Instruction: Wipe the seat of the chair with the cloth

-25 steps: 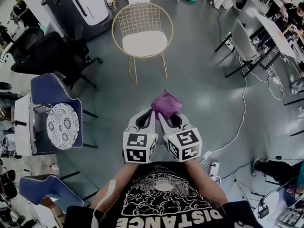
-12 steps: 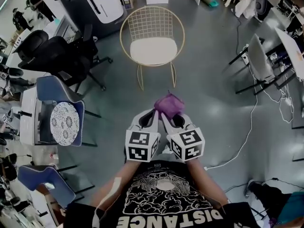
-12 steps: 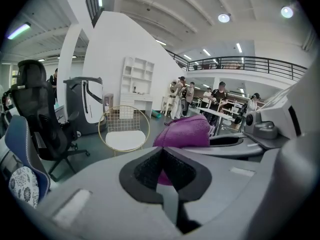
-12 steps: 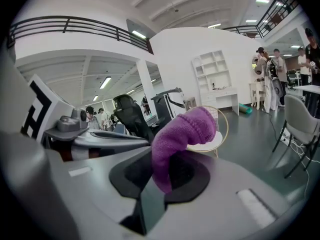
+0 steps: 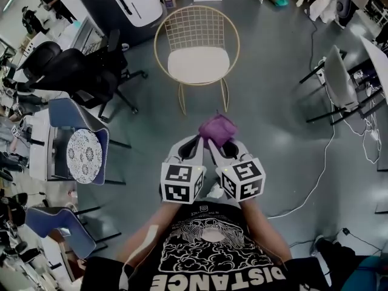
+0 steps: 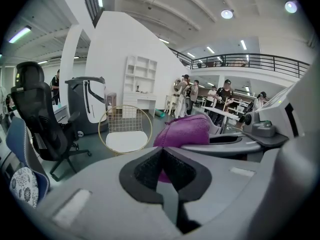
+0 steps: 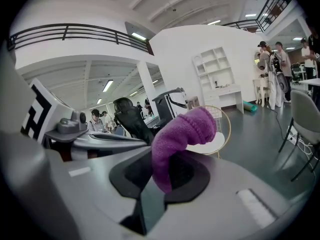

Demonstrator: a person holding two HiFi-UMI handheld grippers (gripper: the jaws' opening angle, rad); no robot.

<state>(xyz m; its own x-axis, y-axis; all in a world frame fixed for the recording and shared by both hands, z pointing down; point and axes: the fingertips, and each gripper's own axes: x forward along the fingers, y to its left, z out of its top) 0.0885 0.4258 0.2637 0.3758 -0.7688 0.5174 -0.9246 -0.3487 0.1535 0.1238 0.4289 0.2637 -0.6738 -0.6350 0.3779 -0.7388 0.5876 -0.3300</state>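
Head view: cloth (image 5: 217, 128) held short of the chair (image 5: 198, 62)

Left gripper (image 5: 195, 143) has its jaws pressed together, empty. Just to its right, the right gripper (image 5: 213, 143) pinches the purple cloth (bunched up). The wire chair stands farther off, well apart.

A round gold wire chair (image 5: 195, 32) with a white seat cushion (image 5: 198, 64) stands upper centre; mid-frame, the right gripper (image 5: 213, 142) holds a crumpled purple cloth (image 5: 217, 128), with the left gripper (image 5: 196, 143) alongside.
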